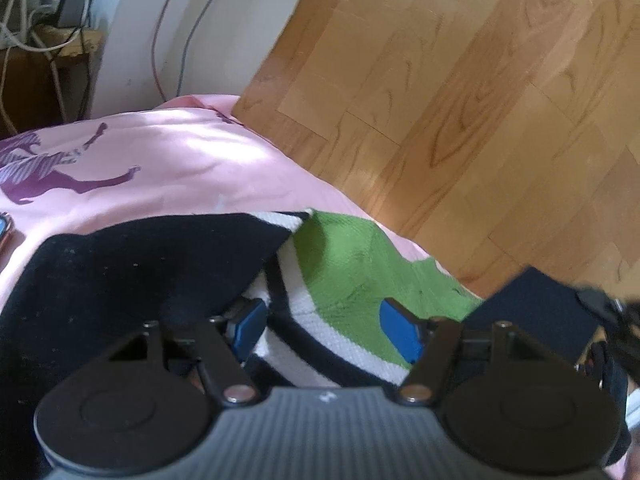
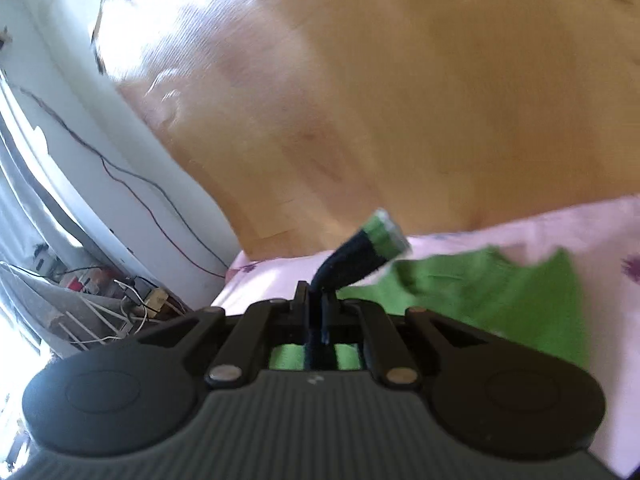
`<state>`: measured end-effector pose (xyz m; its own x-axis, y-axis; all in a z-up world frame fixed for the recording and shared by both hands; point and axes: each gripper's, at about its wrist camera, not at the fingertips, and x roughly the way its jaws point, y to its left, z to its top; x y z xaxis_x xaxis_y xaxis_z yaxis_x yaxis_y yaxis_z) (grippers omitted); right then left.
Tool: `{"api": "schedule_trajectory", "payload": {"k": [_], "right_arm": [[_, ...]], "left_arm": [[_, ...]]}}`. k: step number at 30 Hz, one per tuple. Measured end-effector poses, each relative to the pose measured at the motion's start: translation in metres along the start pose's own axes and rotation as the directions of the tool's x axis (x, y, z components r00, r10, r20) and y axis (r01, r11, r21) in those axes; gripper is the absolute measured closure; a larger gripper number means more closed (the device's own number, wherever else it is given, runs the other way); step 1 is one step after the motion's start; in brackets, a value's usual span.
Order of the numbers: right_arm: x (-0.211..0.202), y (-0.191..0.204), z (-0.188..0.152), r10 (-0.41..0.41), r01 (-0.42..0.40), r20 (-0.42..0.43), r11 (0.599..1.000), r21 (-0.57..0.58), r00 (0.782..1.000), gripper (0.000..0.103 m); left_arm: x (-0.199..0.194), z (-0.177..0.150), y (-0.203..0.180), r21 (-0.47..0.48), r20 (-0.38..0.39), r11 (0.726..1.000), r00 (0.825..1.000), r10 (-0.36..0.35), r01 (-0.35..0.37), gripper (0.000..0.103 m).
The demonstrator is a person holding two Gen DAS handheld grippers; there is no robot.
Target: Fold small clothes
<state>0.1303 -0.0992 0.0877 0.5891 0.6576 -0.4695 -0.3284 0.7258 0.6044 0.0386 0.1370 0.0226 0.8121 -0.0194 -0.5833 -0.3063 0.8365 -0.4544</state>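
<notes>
My right gripper (image 2: 316, 304) is clamped on the garment's (image 1: 360, 264) dark edge. My left gripper (image 1: 326, 326) stands open over it, near the pink bedsheet's (image 1: 168, 168) edge.

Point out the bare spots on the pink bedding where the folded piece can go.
Free: the pink sheet between the purple print and the floor-side edge, beyond the black cloth. Crowded: near the left gripper, where black cloth and the green striped garment overlap.

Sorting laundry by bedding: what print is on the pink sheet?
Dark purple zebra-like animal figures on the pink sheet, clearest in the left wrist view.
</notes>
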Motion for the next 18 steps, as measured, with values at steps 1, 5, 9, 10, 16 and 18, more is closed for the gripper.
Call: {"api": "schedule_trajectory", "payload": {"k": [1, 5, 9, 10, 16, 18], "right_arm": [[-0.013, -0.010, -0.005, 0.007, -0.008, 0.006, 1.000, 0.020, 1.000, 0.095], [-0.050, -0.042, -0.051, -0.025, 0.024, 0.005, 0.997, 0.076, 1.000, 0.092], [-0.061, -0.064, -0.083, -0.160, 0.161, -0.027, 0.987, 0.029, 0.987, 0.069], [-0.066, -0.071, -0.083, -0.163, 0.164, -0.024, 0.985, 0.050, 0.986, 0.063], [-0.104, -0.098, -0.062, -0.139, 0.126, 0.101, 0.984, 0.130, 0.985, 0.052], [-0.101, -0.109, -0.060, -0.131, 0.115, 0.093, 0.980, 0.164, 0.987, 0.052]], "left_arm": [[0.001, -0.001, -0.002, 0.013, -0.002, 1.000, 1.000, -0.002, 0.002, 0.036], [0.001, -0.006, -0.015, 0.066, -0.015, 0.996, 0.998, -0.055, 0.056, 0.024], [0.006, -0.016, -0.035, 0.134, -0.097, 0.978, 0.984, -0.149, 0.161, 0.022], [0.008, -0.017, -0.041, 0.146, -0.122, 0.973, 0.979, -0.162, 0.179, 0.022], [0.015, -0.015, -0.095, 0.232, -0.270, 0.934, 0.940, -0.207, 0.273, 0.022], [0.029, -0.018, -0.112, 0.280, -0.306, 0.930, 0.940, -0.147, 0.237, 0.022]]}}
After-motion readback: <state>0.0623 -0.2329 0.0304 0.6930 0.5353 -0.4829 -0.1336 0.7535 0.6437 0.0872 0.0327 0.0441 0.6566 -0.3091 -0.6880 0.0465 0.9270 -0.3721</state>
